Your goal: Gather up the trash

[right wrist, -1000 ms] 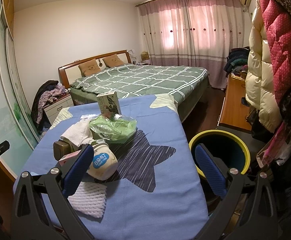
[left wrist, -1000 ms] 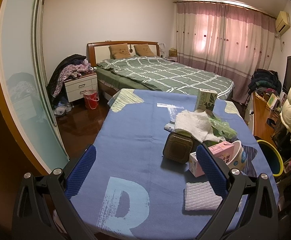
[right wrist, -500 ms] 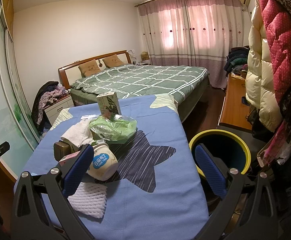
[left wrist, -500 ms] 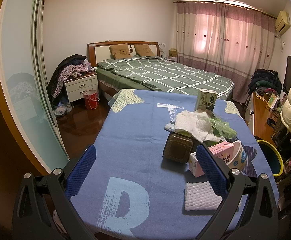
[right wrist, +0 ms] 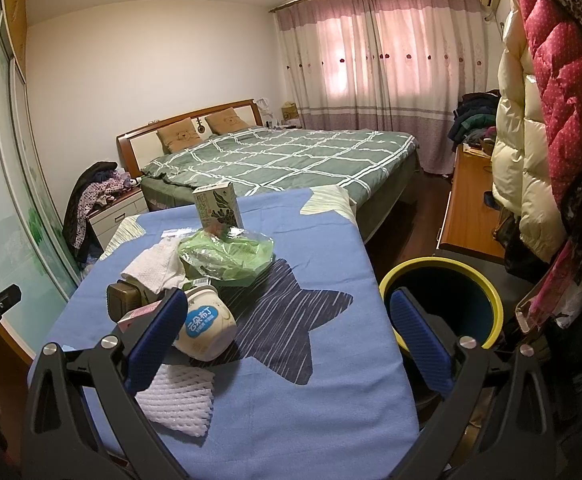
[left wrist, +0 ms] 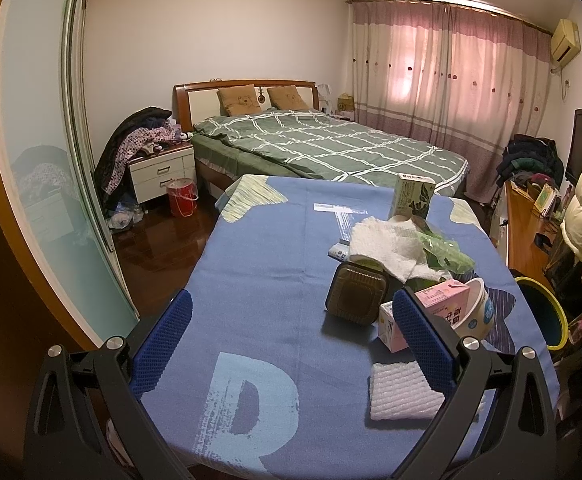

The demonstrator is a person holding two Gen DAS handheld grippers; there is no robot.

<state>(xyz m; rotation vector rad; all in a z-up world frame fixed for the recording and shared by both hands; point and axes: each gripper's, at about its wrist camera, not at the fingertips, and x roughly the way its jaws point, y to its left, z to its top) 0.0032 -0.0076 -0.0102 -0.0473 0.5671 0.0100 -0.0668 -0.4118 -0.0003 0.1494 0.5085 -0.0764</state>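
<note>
Blue cloth (left wrist: 259,280) covers the table under both my grippers, trash heaped along its right side within reach of the yellow-rimmed bin (right wrist: 443,312). My left gripper (left wrist: 291,340) hangs wide and empty; the brown square plastic tray (left wrist: 357,298) stands tilted ahead between its fingers. My right gripper (right wrist: 287,340) gapes empty too, the white pudding cup (right wrist: 207,326) on its side by my left finger, mouth pointing away left.

both wrist views over shared table (left wrist: 251,280)
</note>
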